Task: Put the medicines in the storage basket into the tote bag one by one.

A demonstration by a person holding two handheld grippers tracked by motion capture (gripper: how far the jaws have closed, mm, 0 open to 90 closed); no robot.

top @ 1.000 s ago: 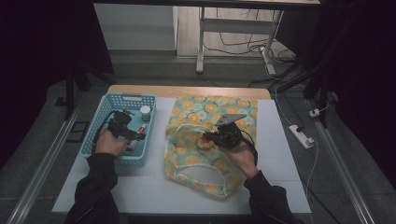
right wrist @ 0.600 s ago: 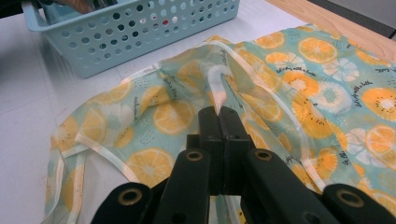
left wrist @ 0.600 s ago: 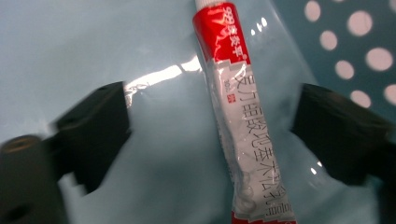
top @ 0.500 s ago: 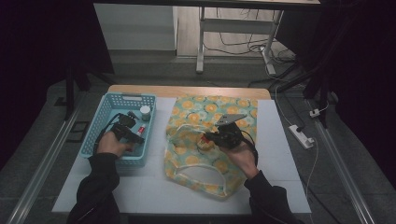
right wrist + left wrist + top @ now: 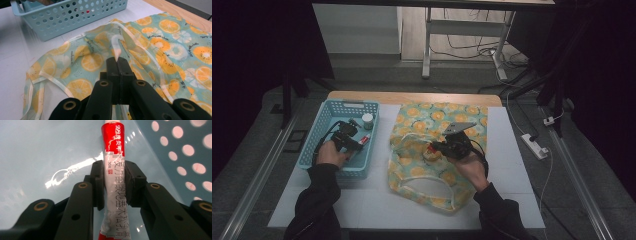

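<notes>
Jaws of the left gripper have just been closing and are now pinching a tube lying in the basket; right gripper, jaws shut, is holding up the bag rim on the surface; tube looks ready for bagging.

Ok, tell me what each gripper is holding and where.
Left gripper: the tube, pinched around its middle. Right gripper: the bag, by its pale rim.
</notes>
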